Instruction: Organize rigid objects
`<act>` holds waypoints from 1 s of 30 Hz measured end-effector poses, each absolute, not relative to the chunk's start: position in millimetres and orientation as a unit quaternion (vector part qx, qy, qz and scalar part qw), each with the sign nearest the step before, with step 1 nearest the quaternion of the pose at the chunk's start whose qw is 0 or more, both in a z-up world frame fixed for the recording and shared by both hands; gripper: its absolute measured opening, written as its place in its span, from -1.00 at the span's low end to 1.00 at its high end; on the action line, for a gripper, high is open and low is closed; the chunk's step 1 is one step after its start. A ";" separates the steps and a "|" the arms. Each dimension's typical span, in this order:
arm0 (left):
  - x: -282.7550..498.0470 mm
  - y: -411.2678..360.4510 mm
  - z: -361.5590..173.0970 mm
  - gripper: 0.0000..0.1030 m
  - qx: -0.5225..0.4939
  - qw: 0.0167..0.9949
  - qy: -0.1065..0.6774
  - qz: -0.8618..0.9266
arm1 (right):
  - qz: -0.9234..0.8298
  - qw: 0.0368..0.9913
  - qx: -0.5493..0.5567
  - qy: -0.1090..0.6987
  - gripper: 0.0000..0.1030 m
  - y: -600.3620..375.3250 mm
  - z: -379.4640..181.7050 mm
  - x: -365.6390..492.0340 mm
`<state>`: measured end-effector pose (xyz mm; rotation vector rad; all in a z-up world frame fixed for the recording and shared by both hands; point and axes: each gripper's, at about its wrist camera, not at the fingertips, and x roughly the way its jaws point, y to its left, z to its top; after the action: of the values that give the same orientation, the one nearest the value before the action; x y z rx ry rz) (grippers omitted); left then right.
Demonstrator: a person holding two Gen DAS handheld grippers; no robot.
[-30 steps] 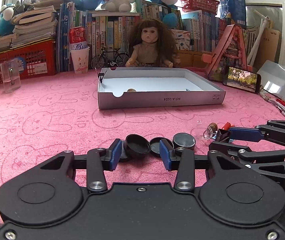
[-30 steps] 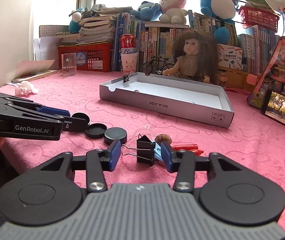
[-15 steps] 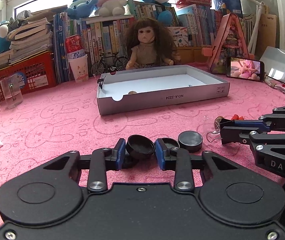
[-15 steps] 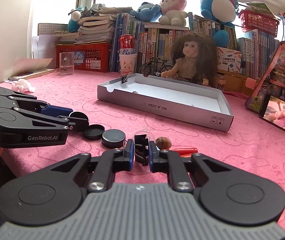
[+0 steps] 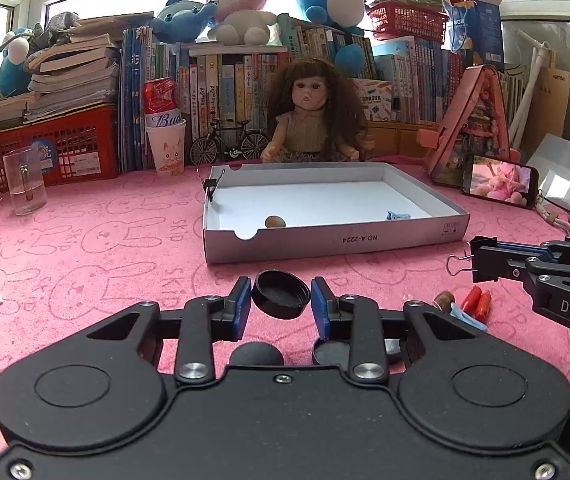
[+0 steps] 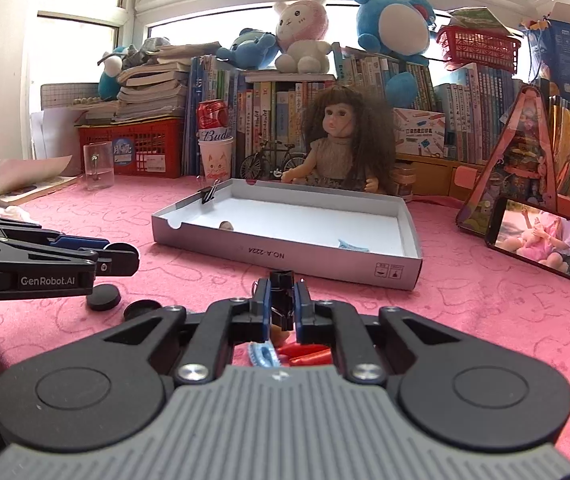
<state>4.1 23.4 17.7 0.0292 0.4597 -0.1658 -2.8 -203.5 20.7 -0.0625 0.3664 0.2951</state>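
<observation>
Above the pink rabbit-patterned tabletop [image 5: 85, 248], the left tool [image 5: 281, 302] is clamped on a round black plastic cap [image 5: 281, 295], lifted clear of the cloth. The right tool [image 6: 282, 300] is closed on a black metal binder clip [image 6: 281, 298], also raised. Both hover just before the shallow grey cardboard box lid [image 5: 333, 242], which holds a brown nut [image 5: 275, 221].

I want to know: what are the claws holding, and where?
Left claw pinches a black cap by its rim; right claw clamps a binder clip by its black body.
</observation>
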 end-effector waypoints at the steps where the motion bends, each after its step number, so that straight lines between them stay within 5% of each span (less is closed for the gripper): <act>1: 7.9 24.1 20.3 -0.41 0.012 0.971 0.226 -0.081 | 0.141 0.973 -0.026 0.181 -0.71 -206.5 23.2 1.3; 22: 124.2 32.8 44.3 -0.41 -0.034 0.970 0.230 -0.065 | 0.103 0.966 0.085 0.221 -0.76 -250.9 53.8 113.2; 23: 125.0 33.7 43.3 -0.41 -0.036 0.970 0.232 -0.066 | 0.105 0.965 0.078 0.228 -0.64 -254.6 54.0 110.6; 27: 123.2 33.9 36.2 -0.41 -0.035 0.969 0.236 -0.064 | 0.096 0.962 0.022 0.255 0.35 -261.5 38.7 87.3; 30: 123.6 33.9 31.7 -0.41 -0.042 0.968 0.240 -0.063 | 0.054 0.961 0.003 0.272 0.60 -260.1 18.7 74.8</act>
<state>123.6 33.9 31.7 -0.0844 0.4856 -0.1267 74.8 -260.1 18.7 0.0062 0.5509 0.1087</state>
